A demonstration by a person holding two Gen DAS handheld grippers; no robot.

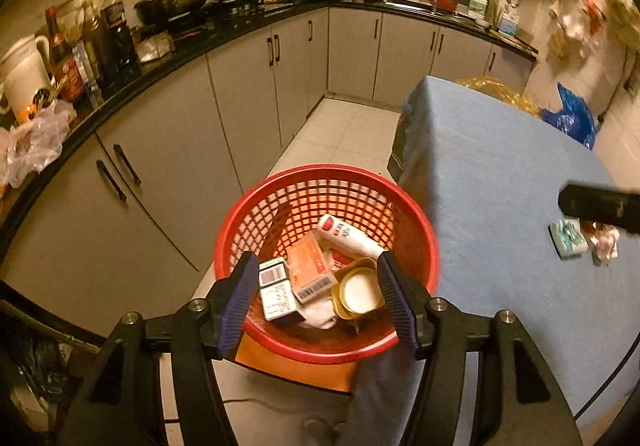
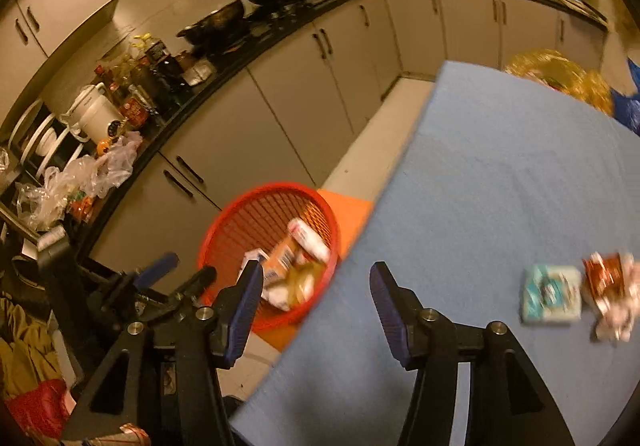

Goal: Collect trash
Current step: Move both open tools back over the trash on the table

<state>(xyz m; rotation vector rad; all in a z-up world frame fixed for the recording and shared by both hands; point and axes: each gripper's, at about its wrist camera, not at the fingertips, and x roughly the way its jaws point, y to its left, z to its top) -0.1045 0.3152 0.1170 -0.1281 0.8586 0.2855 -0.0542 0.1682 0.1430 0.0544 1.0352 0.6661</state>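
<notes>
A red mesh basket stands on an orange stool beside the blue-clothed table. In it lie a white tube, an orange box, a white barcode box and a yellow cup. My left gripper hangs open above the basket with nothing between its pads. My right gripper is open and empty over the table's left edge. To its right, a teal packet and a crumpled red-and-white wrapper lie on the cloth.
A dark kitchen counter with bottles, woks and plastic bags curves along the left and back above grey cabinets. A gold bundle and a blue bag sit at the table's far end. Tiled floor runs between counter and table.
</notes>
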